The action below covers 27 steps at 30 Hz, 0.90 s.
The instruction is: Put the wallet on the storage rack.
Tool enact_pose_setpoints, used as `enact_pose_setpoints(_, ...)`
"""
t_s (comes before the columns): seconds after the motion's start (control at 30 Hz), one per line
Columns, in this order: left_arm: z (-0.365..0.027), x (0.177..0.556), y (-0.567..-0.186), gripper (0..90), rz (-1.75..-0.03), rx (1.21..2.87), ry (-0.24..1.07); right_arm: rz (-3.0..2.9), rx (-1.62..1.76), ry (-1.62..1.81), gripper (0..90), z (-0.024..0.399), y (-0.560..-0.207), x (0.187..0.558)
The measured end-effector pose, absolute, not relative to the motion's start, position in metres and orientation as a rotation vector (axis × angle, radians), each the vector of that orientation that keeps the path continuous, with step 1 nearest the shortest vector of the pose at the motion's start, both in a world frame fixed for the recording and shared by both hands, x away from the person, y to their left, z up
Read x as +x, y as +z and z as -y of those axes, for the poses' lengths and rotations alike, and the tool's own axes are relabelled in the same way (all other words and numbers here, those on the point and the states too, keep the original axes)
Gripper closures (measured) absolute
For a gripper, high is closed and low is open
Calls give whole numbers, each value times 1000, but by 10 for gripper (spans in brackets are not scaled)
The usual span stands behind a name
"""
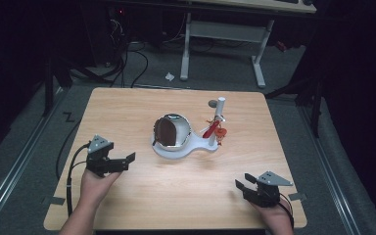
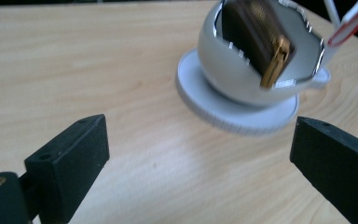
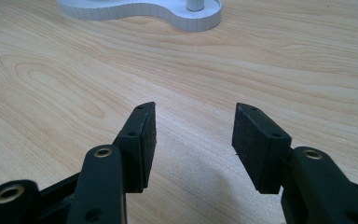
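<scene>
On the wooden counter [image 1: 142, 196] in the dark room, both the left gripper [image 1: 122, 163] and right gripper [image 1: 244, 187] have fingers spread wide and empty, with the white cup stand [image 1: 176, 147] ahead of them, so I'd reach in slowly.

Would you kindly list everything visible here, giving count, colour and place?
Table: one, light wood, centre.
Base: one, white, mid-table, holding the bowl and post.
Bowl: one, white with shiny rim, tilted on the base's left end.
Post: one, white, upright on the base's right end.
Red pieces: colour red-orange, hanging by the post; count unclear.
Disc: one, grey, behind the post.
Desk frame: one, white, on the floor beyond.
Left tongs: black, open, table's left.
Right tongs: black, open, near right.
</scene>
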State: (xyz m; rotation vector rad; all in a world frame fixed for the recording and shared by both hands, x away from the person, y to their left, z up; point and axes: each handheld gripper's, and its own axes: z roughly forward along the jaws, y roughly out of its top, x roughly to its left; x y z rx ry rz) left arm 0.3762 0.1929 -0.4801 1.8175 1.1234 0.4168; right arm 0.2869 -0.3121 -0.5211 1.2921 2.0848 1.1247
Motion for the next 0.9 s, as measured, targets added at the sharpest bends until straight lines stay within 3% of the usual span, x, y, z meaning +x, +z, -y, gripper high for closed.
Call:
enact_pose_setpoints(0.33, -208, 330, -525, 74, -1111, 1859, 363, -2093, 1288, 1114, 500, 309, -523, 286)
enact_pose_setpoints(0.47, -207, 304, -527, 110, -1060, 1881, 334, -2094, 1289, 1103, 500, 308, -523, 286)
enact_pose_setpoints(0.6, -206, 303, -526, 123, -1041, 1925, 390, -2091, 1292, 1091, 500, 306, -524, 288)
enact_pose_setpoints(0.9, -213, 309, -528, 125, -1049, 1914, 367, -2082, 1313, 1062, 496, 305, -526, 289)
